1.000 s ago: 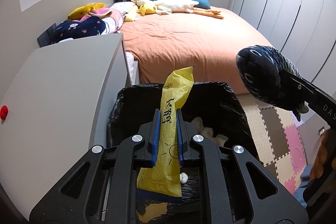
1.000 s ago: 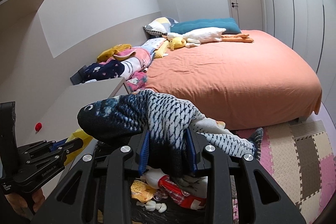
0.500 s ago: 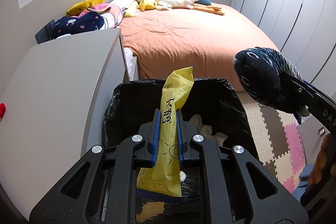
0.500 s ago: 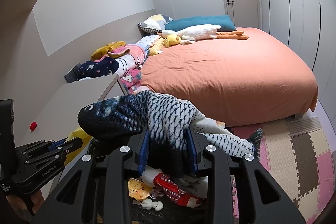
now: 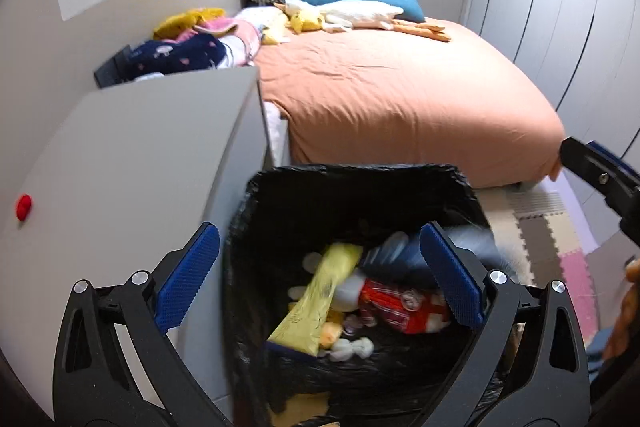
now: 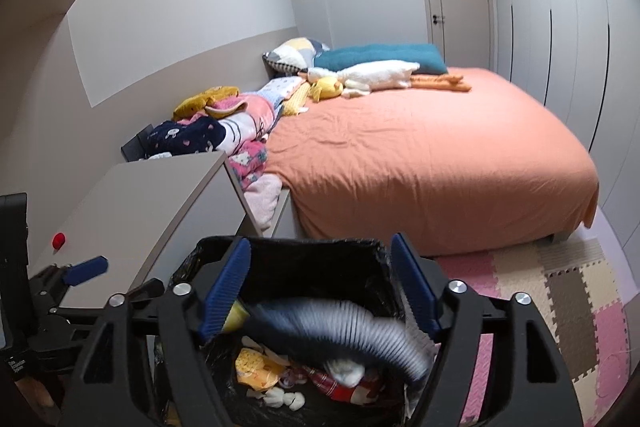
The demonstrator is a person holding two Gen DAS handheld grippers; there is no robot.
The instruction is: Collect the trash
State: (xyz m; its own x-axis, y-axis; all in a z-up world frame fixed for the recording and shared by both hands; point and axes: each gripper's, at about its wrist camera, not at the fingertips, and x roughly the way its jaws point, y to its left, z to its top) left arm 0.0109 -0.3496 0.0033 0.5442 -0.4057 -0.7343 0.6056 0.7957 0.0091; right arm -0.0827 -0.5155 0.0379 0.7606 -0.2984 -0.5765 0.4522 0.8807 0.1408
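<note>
Trash sits in the bin point(image 5: 352, 187), black liner over the rim. Yellow wrapper point(image 5: 320, 291) lies slanted inside, lower end toward the near wall. Fish toy point(image 6: 332, 331) is inside too, motion-blurred, lying across the top of the pile in the right wrist view; in the left wrist view it shows as a dark blue blur at the right side of the bin. Under them: a red-and-white bottle point(image 5: 400, 307), small white wads point(image 6: 284, 397), a crumpled yellow scrap point(image 6: 256, 363).

Left tool point(image 5: 318, 283) is above the bin, jaws wide apart, nothing between the blue pads point(image 5: 188, 275). Right tool point(image 6: 320, 287) also above the bin, jaws wide apart, holding nothing; the fish shows between and below its pads point(image 6: 226, 291), and whether it touches them I can't tell.

Bench point(image 5: 132, 155) stands just left of the bin, grey top, a small red ball point(image 5: 24, 207) near its left edge. Bed point(image 6: 432, 155) with orange cover is beyond the bin; pillows and a plush duck point(image 6: 360, 79) at the head, a heap of clothes point(image 6: 224, 123) along the wall side. Foam mat point(image 6: 552, 307) in pink, beige and brown squares covers the floor to the right.
</note>
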